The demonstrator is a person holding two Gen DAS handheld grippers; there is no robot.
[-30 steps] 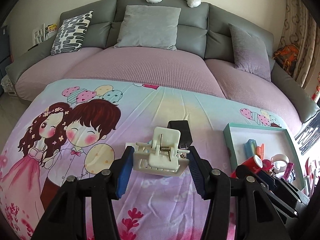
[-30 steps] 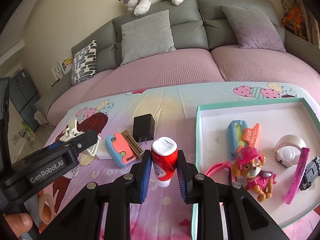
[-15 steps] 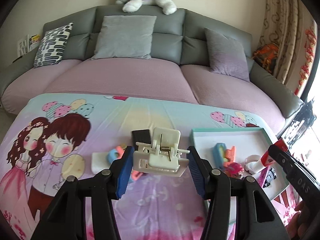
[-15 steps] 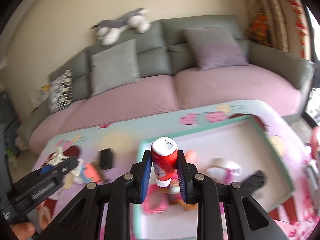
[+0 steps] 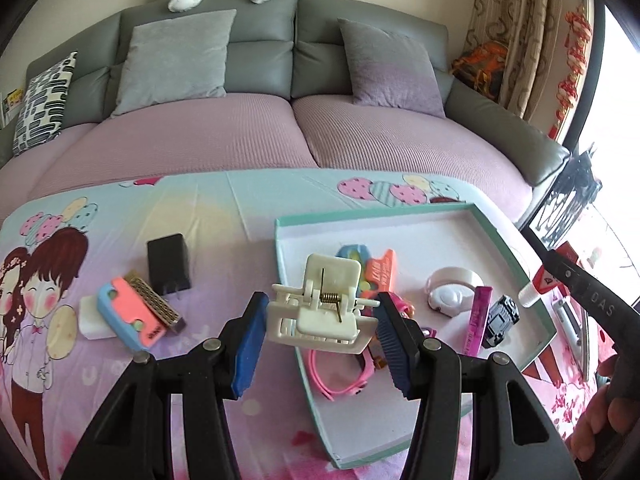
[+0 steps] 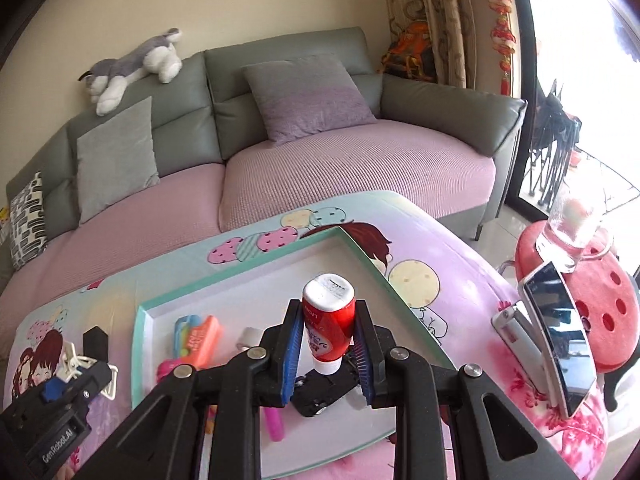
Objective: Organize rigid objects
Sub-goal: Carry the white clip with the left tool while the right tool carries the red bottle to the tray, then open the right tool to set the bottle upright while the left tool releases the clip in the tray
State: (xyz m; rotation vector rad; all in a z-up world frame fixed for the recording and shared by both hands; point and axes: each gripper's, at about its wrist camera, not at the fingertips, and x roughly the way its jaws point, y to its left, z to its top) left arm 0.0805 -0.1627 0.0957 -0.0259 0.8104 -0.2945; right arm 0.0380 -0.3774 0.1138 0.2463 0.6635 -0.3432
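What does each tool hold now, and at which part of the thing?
The left tool holds a white clip by its two sides. The right tool holds a red tube across its body, white cap downward.

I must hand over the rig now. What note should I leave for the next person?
Left gripper: shut on white clip, above the tray's near-left edge.
Right gripper: shut on red tube, above the tray.
Done: toys, tape and car are in the tray.
Left: release clip and tube into the tray; then charger, blue-pink case and white block, all on the cloth.
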